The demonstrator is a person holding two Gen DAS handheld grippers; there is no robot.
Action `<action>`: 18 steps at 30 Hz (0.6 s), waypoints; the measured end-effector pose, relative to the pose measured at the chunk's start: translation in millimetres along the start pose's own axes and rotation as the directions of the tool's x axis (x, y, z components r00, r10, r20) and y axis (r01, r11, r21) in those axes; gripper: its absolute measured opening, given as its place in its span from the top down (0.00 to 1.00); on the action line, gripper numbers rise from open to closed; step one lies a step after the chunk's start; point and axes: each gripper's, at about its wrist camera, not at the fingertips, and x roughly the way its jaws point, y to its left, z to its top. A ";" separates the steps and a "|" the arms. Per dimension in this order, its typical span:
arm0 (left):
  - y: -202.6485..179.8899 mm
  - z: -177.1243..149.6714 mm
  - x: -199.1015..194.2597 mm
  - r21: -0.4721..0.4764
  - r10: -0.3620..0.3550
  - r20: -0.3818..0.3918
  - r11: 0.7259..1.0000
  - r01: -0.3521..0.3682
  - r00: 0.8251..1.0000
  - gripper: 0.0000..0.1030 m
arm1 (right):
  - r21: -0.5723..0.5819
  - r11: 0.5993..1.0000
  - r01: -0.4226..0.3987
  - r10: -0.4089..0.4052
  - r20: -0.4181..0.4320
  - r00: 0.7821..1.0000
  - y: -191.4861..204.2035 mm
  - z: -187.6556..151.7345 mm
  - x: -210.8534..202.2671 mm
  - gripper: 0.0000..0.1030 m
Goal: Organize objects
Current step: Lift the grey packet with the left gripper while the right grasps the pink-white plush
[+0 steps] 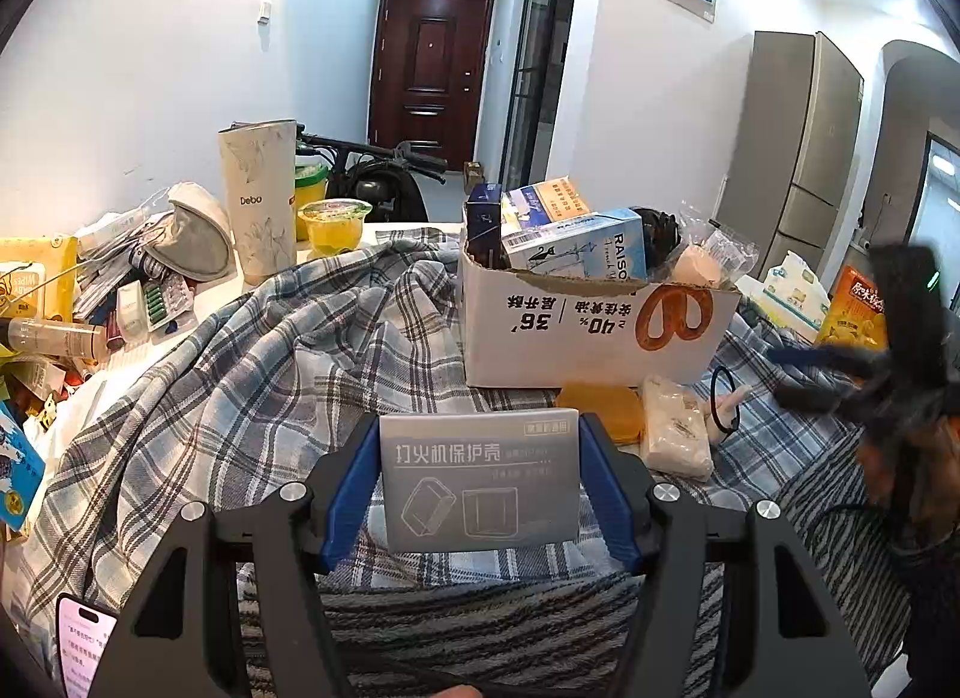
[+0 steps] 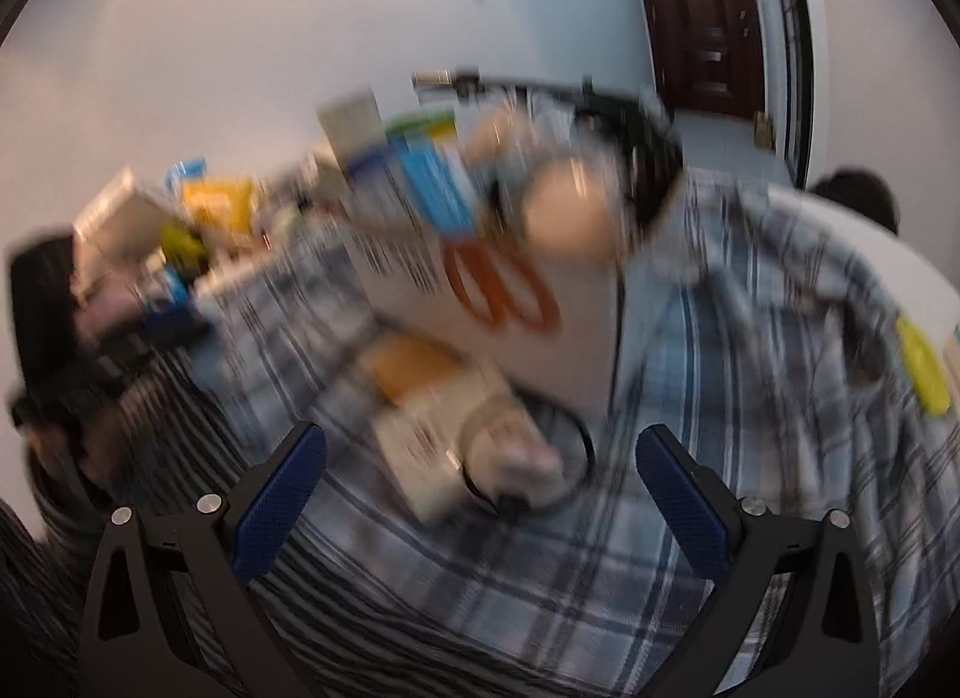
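Note:
My left gripper (image 1: 480, 482) is shut on a flat grey box (image 1: 480, 482) with printed line drawings, held above the plaid cloth (image 1: 252, 386). Beyond it stands a white cardboard box (image 1: 588, 332) with a pretzel print, filled with packets. An orange pad (image 1: 600, 407), a white packet (image 1: 675, 428) and a black ring (image 1: 723, 398) lie in front of that box. In the blurred right wrist view my right gripper (image 2: 480, 494) is open above the white packet (image 2: 432, 458) and the black ring (image 2: 576, 446). From the left wrist view the right gripper (image 1: 840, 380) shows as a dark blur at the right.
A tall white cup (image 1: 261, 200), a jelly cup (image 1: 333, 224) and a heap of packets (image 1: 120, 284) crowd the table's left. A phone (image 1: 81, 644) lies at the lower left. Snack bags (image 1: 852, 308) sit right of the cardboard box. A striped cloth (image 1: 510, 626) covers the near edge.

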 end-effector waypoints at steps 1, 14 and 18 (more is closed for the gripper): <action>0.3 0.1 0.3 0.000 -0.002 -0.002 1.000 0.002 1.000 0.35 | -0.023 0.999 0.033 -0.034 -0.032 0.999 -3.6 -6.4 13.5 0.00; 1.5 -0.6 2.9 -0.009 -0.004 -0.014 1.000 0.004 1.000 0.35 | 0.008 1.000 -0.002 0.002 -0.056 0.998 -14.9 -12.4 32.6 0.65; 2.1 -0.3 2.7 -0.013 -0.008 -0.012 1.000 0.008 1.000 0.35 | 0.051 0.998 -0.040 0.040 0.003 0.999 -15.7 -9.9 20.7 0.65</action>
